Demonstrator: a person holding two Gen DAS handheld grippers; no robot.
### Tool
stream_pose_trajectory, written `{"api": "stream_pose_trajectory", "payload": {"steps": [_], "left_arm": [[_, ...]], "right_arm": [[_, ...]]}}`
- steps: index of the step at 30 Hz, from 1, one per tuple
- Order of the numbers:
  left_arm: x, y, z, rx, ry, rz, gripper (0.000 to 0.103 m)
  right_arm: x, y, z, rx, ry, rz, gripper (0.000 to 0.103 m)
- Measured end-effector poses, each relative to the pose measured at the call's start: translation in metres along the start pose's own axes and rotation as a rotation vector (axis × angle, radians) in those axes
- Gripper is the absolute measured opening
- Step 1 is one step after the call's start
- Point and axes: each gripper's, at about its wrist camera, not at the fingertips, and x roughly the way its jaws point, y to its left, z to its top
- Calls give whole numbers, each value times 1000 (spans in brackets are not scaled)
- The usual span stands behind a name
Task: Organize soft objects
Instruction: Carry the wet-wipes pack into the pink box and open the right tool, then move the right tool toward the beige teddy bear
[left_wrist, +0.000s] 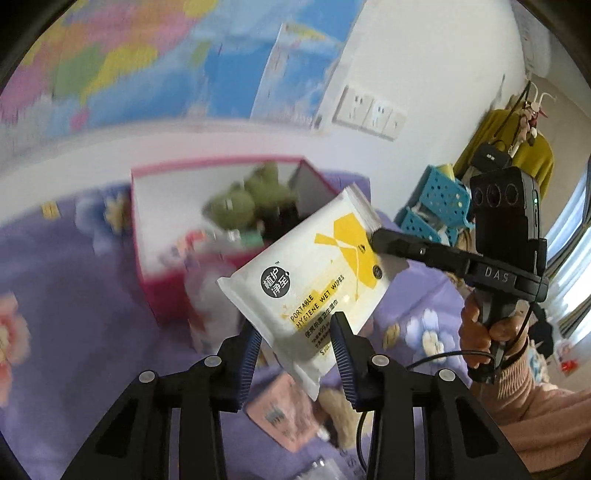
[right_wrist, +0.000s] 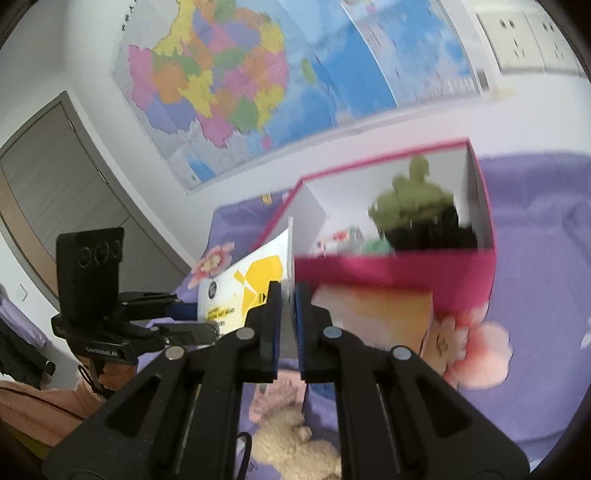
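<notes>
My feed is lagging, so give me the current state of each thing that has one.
Wet wipes pack: lifted above the bed, tilted, gripped at both ends.
Left tool: shut on the pack.
Right tool: shut on the pack's sealed edge.
Pink box: open, green plush toy inside.

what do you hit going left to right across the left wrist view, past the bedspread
pink open-top cardboard box → green plush toy → white-and-yellow wet wipes pack → blue perforated plastic basket → mustard yellow garment on a hanger
</notes>
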Motion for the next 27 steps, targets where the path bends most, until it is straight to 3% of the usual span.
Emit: {"api": "stream_pose_trajectory", "payload": {"steps": [7,17,19,22,27], "left_arm": [[5,29,54,-16,-23,84,39],[54,90,81,-139,41,173,39],[65,99,82,-147,58,201,39],[73,110,84,-176,49,278,39],[58,112,77,-191,-21,309,40]], "right_arm": [[25,-10,43,27,-23,5,10],[104,-53,64,151,62,-63,11],[119,-59,65,166,84,-101,15],[133,-64,66,166,87,-157,29],[127,-60,63,127,88,-184,31]]}}
